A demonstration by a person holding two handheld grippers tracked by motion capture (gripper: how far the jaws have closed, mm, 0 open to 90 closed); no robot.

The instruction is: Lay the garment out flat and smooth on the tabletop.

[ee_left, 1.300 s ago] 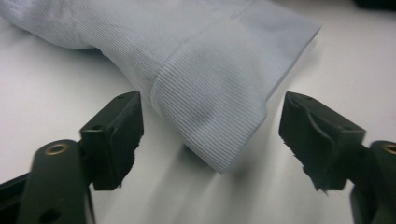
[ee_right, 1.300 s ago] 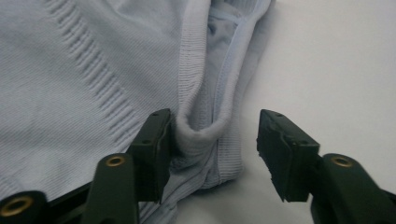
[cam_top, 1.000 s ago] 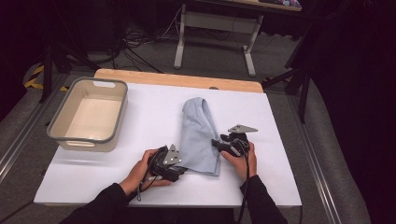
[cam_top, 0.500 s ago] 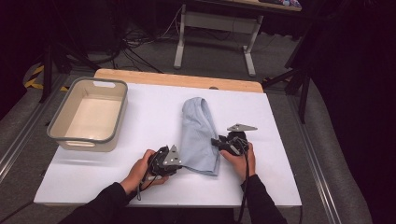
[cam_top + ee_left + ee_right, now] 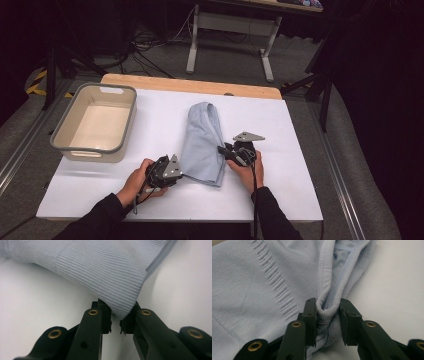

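Left gripper (image 5: 115, 321) jaws pinch the light blue garment (image 5: 202, 142) corner near bench (image 5: 300, 150) front edge; right gripper (image 5: 327, 315) jaws, just closing, clamp its folded hem.

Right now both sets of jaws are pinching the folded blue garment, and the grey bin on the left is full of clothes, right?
Not quite: the high view shows the grey bin empty. The rest holds: the left gripper and right gripper each have the blue garment between their jaws.
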